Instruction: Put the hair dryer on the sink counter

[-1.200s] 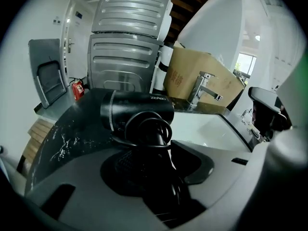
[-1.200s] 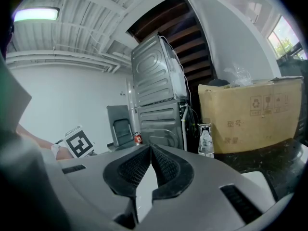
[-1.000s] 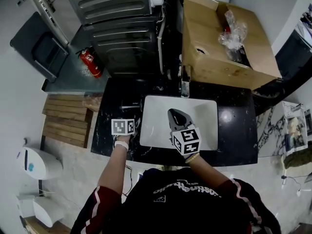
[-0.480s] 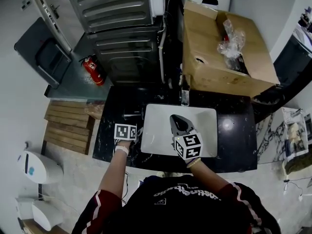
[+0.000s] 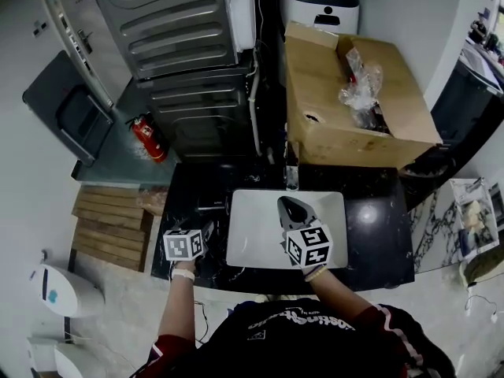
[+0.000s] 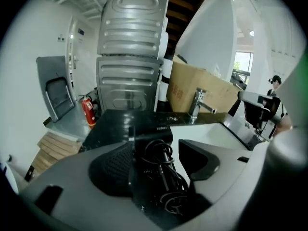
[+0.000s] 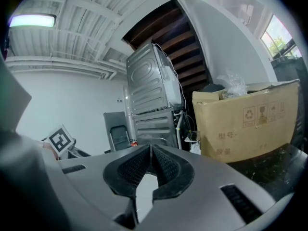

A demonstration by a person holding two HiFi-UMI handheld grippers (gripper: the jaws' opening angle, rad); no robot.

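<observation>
**Hair Dryer Release: Left Tool Opening**

The hair dryer [image 6: 150, 134], black with its cord [image 6: 166, 182] coiled against it, lies on the dark counter [image 5: 378, 219] just left of the white sink basin [image 5: 260, 219]. The left tool [image 6: 161, 155] straddles it. Its jaws are opening and stand wide: the right pad is clear of the dryer body and the left pad sits close beside it. The dryer appears to rest on the counter under its own weight — placement is judged effectively complete. The right tool [image 7: 150, 160] hovers over the basin, jaws pressed together with nothing between them. Remaining step: withdraw the left tool without snagging the cord.
</observation>
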